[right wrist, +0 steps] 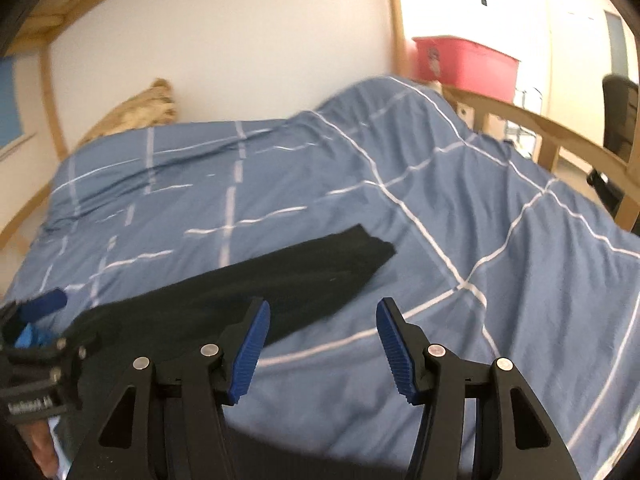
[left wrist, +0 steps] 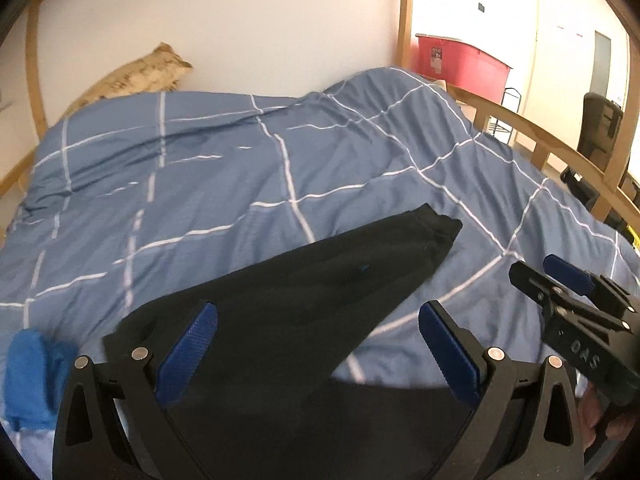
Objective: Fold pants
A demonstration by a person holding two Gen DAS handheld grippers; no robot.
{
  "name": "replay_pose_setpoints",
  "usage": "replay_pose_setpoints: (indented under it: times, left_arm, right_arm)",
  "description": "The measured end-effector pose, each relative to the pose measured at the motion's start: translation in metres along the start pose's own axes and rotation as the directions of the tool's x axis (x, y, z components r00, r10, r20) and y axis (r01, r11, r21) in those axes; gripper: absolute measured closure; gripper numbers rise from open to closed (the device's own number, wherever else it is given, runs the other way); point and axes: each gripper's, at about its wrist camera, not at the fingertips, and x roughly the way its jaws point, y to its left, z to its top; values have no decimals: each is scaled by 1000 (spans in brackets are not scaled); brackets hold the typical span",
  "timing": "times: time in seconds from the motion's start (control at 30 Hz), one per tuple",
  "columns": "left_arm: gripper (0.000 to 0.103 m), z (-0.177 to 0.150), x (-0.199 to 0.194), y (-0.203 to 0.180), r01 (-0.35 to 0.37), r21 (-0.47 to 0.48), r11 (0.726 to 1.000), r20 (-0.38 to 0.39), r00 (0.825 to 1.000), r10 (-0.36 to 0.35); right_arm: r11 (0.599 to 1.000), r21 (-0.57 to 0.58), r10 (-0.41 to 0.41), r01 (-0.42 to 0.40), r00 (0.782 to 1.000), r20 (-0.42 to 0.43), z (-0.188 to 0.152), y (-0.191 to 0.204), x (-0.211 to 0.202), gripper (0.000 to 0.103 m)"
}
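Observation:
Black pants (left wrist: 320, 280) lie on the blue checked duvet (left wrist: 200, 184), one leg stretching away to the upper right; they also show in the right wrist view (right wrist: 280, 284). My left gripper (left wrist: 318, 322) is open, jaws wide apart over the near part of the pants, holding nothing. My right gripper (right wrist: 324, 316) is open and empty over the duvet (right wrist: 440, 360), just right of the pants' edge. It appears at the right of the left wrist view (left wrist: 560, 280). The left gripper appears at the left edge of the right wrist view (right wrist: 36, 320).
A blue cloth (left wrist: 32, 376) lies at the near left. A tan pillow (left wrist: 136, 76) rests against the white wall. A wooden bed rail (left wrist: 540, 136) runs along the right side, with a red bin (left wrist: 460, 60) and a black chair (left wrist: 600, 132) beyond.

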Motion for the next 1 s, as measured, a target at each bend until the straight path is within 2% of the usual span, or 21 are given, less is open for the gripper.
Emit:
replay_pose_setpoints:
  times: [0.07,0.27,0.33,0.47,0.6,0.87,1.0]
  left_arm:
    - [1,-8,-19,5,8,10,1000,14,1000,-9]
    - [1,-45,-75,34,-39,24,999,57,998,38]
    - [1,-58,-89,46,-66,27,997,67,996,64]
    - [1,-86,-113,74,-114,21,993,81,990,112]
    - [1,-118,-128,102,-135,-9,991,64,989,135]
    - [1,-171,-141,141,-193,-66,979,33,980,195]
    - [2,-194,-139,151,-193,-107,975,1,981,194]
  right_arm:
    - [999,-28,25,-25,1000,10,-7,15,-15,47]
    - [995,-56,81,-78,996,38,-38,49,-65,47]
    - [995,-55,90,-88,995,46,-51,58,-77,42]
    - [993,-38,117,-115,992,50,-77,77,-93,41]
    - [986,-7,169,-169,984,53,-99,92,-103,41]
    - [986,-8,165,-165,984,65,-146,118,-112,41]
    - [985,54,160,-161,987,31,-168,115,-106,41]
